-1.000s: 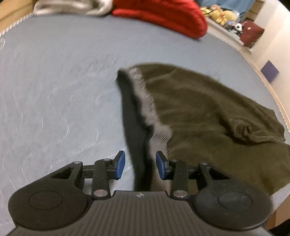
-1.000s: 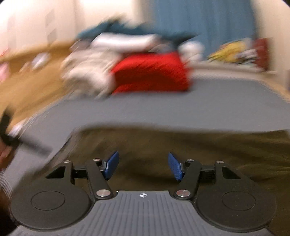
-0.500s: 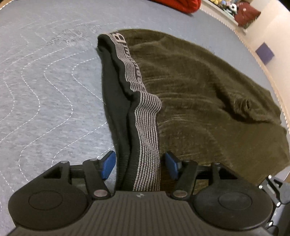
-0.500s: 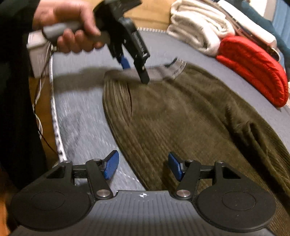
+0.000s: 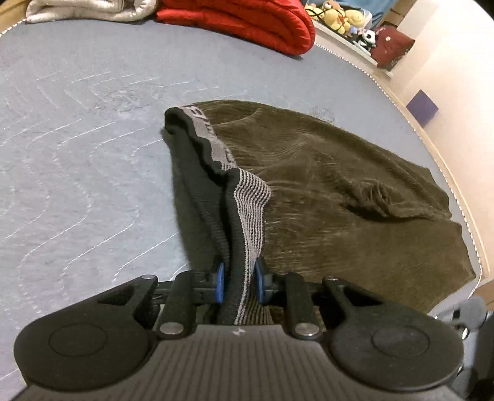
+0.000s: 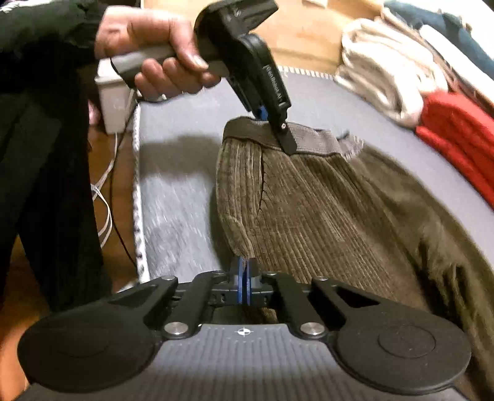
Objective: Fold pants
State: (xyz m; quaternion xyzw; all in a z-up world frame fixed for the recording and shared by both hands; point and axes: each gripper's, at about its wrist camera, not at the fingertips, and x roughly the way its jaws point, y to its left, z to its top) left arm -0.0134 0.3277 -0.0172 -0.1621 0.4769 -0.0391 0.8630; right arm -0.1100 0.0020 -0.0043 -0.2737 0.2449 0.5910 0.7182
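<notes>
Olive corduroy pants (image 5: 324, 185) lie spread on a grey-blue quilted mattress (image 5: 77, 154). Their striped grey and black waistband (image 5: 250, 200) runs up between the blue pads of my left gripper (image 5: 239, 279), whose jaws are closing and pinch it. In the right wrist view a hand (image 6: 154, 46) holds that left gripper (image 6: 271, 118) on the raised waistband (image 6: 311, 142). My right gripper (image 6: 244, 271) is shut, its pads nipping the side edge of the pants (image 6: 308, 200) below the pocket slit.
A folded red blanket (image 5: 247, 18) and pale folded cloth (image 5: 77, 9) lie at the mattress's far end. Plush toys (image 5: 336, 15) and a purple box (image 5: 421, 106) sit beyond the edge. A white box (image 6: 114, 101) and cables are on the floor beside the person's dark clothing.
Both grippers went from open to closed: the left onto the waistband, the right onto the pants' side edge. The waistband now stands lifted off the mattress.
</notes>
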